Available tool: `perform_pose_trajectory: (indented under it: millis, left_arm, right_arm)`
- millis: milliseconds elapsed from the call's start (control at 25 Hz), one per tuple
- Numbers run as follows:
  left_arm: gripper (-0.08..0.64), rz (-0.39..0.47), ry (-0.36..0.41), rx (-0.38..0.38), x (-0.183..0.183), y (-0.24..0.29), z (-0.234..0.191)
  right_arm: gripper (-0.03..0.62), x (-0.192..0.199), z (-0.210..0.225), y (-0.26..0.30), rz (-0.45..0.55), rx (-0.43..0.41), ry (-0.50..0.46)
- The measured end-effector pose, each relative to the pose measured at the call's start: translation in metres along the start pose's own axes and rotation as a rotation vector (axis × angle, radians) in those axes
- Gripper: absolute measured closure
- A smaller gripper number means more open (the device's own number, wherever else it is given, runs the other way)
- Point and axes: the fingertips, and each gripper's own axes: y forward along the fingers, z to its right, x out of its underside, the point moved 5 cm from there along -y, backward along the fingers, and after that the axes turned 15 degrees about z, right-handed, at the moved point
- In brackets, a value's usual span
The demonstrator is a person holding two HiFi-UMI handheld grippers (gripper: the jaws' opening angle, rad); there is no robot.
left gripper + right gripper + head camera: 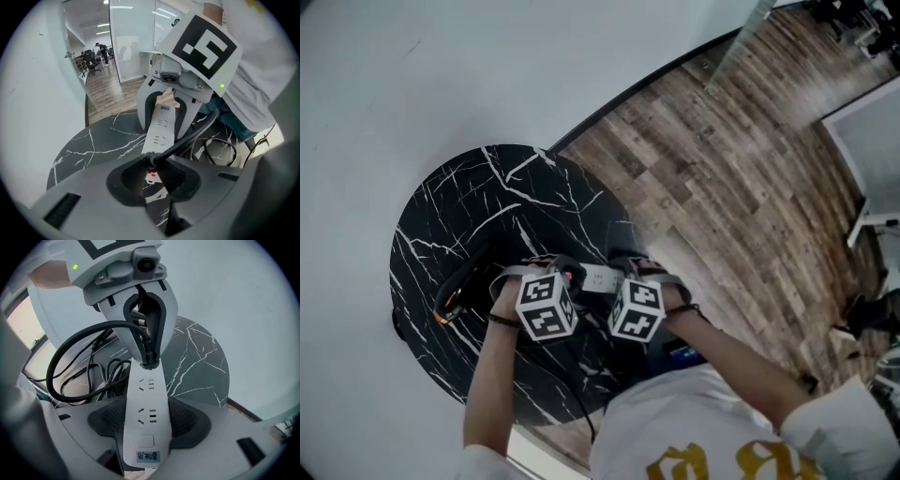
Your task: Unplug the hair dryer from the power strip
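**Two Grippers Close On Plug And Power Strip**

On a round black marble table with white veins (487,187), a long white plastic power strip (146,394) lies flat toward the right edge. The person's two hand-held grippers face each other along it. The right gripper (147,425) straddles the strip's labelled end, its jaws pressed against both long sides. At the opposite end, the left gripper (152,177) has its jaws clamped on a black plug (153,159) seated in the last socket, with a small red light (152,174) glowing just beside it. The plug's thick black cord (70,350) loops away over the table's near edge, beside thinner tangled cables (105,373). A dark curved shape with an orange spot (450,298) rests near the table's left edge, too dim to identify.
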Motion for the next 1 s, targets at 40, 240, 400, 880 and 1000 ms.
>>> perform_pose_trajectory:
  millis: [40,240,400,880,1000]
  left_arm:
    - [0.497,0.003,0.016,-0.016,-0.0016,0.0006,0.0]
    - [0.503,-0.015,0.01,-0.104,-0.0002,-0.0009,0.006]
    - [0.503,-0.042,-0.026,-0.014,-0.0007,0.0007,0.0024]
    - [0.497,0.023,-0.157,-0.035,0.0035,-0.0016,-0.0007]
    - [0.497,0.017,-0.159,-0.025,0.0035,-0.0008,-0.0008]
  right_arm:
    - [0.33,0.0014,0.0022,-0.0012,0.002,0.001,0.004]
    - [0.327,0.0002,0.0007,0.0001,0.016,-0.014,0.021]
    - [0.327,0.0004,0.0008,-0.0001,0.017,-0.012,0.021]
    - [0.327,-0.0011,0.0012,0.0012,0.027,-0.006,0.029]
    - [0.327,-0.0002,0.0004,0.0016,0.025,-0.003,0.039]
